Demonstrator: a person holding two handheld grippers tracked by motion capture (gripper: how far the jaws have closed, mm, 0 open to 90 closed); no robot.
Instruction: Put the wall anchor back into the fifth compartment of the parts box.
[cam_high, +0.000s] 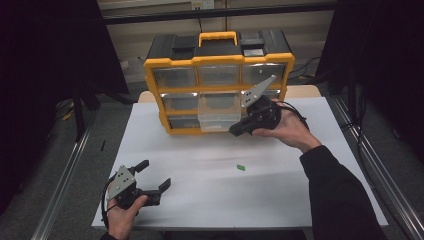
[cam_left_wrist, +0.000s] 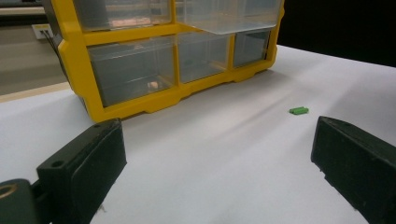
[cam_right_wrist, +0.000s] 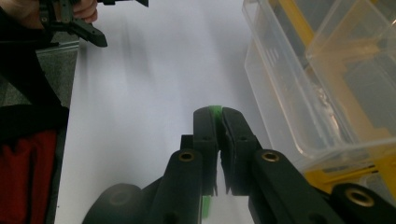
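A small green piece (cam_right_wrist: 215, 110) is pinched between the closed jaws of the right gripper (cam_high: 234, 132), which hangs above the desk (cam_high: 200, 200) just in front of the yellow organizer (cam_high: 152, 80) at the far edge, beside its pulled-out clear drawers (cam_high: 218, 120). A second green piece (cam_high: 241, 168) lies loose on the desk near its middle, well apart from both grippers. The left gripper (cam_high: 156, 175) rests near the desk's near left corner, its jaws spread wide with nothing between them.
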